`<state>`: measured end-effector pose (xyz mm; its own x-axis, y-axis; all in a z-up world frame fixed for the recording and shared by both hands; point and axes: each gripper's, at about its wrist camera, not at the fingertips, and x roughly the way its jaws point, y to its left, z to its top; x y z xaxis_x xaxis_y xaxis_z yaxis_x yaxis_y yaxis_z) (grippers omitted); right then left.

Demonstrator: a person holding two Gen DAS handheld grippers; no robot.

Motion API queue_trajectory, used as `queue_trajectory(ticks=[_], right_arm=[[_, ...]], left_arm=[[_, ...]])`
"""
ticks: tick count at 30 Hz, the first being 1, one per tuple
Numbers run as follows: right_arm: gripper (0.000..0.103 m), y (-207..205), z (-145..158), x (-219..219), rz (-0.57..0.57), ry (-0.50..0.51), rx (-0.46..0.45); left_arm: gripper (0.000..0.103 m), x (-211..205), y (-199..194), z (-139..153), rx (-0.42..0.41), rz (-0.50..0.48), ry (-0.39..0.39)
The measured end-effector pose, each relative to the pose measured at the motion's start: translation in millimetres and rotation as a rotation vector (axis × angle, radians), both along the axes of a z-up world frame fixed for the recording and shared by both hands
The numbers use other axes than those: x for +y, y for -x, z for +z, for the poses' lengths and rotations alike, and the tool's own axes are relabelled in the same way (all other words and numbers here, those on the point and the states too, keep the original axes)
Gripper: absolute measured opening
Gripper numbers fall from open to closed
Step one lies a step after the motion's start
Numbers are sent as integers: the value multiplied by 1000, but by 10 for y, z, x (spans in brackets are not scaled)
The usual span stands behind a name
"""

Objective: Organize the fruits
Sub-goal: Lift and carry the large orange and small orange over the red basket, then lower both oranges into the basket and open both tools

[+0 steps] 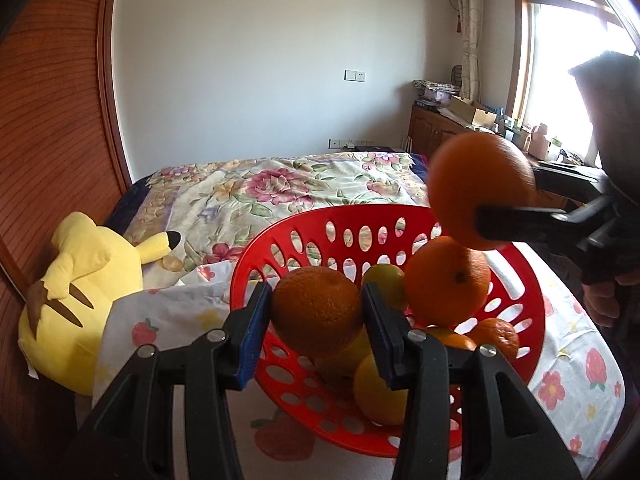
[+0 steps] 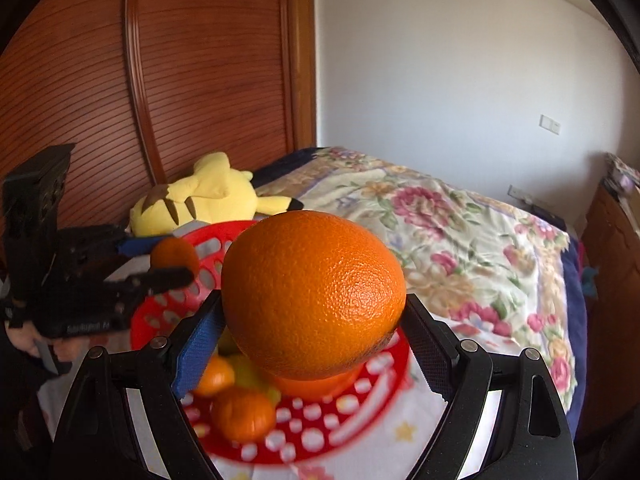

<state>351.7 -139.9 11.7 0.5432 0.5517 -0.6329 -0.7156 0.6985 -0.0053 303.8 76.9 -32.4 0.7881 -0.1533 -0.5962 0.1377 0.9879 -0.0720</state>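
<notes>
A red perforated basket [image 1: 340, 216] [image 2: 140, 320] sits on the bed and holds a large orange [image 1: 448, 280], yellow fruits [image 1: 380, 392] and small mandarins [image 1: 498, 336] [image 2: 244, 412]. My left gripper [image 1: 316, 296] [image 2: 176, 258] is shut on a small orange [image 1: 316, 312] [image 2: 174, 256] above the basket's near-left rim. My right gripper [image 2: 314, 304] [image 1: 508, 196] is shut on a big orange [image 2: 312, 296] [image 1: 476, 188], raised above the basket's right side. Hands grip both handles.
A yellow plush toy [image 1: 80, 292] [image 2: 200, 196] lies left of the basket against a wooden wardrobe door [image 1: 52, 120]. A floral bedspread [image 1: 280, 188] stretches behind. A strawberry-print white cloth [image 1: 568, 360] lies under the basket. A cluttered cabinet [image 1: 440, 128] stands by the window.
</notes>
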Motion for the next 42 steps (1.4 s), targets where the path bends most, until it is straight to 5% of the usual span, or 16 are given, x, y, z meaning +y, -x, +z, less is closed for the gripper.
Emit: queue_trajectory(ticks=[10,25,42], right_arm=[[88,-329,-199,543,69,89,24],[88,-476,-372,802,89,232,74],[87,-377,-199,520,45,104,49]], left_arm=[[45,89,-54,-60,-7,-5,24],[46,97,-66,-87,-3,-7,21],[48,90,-82,-96,-5,-7,21]])
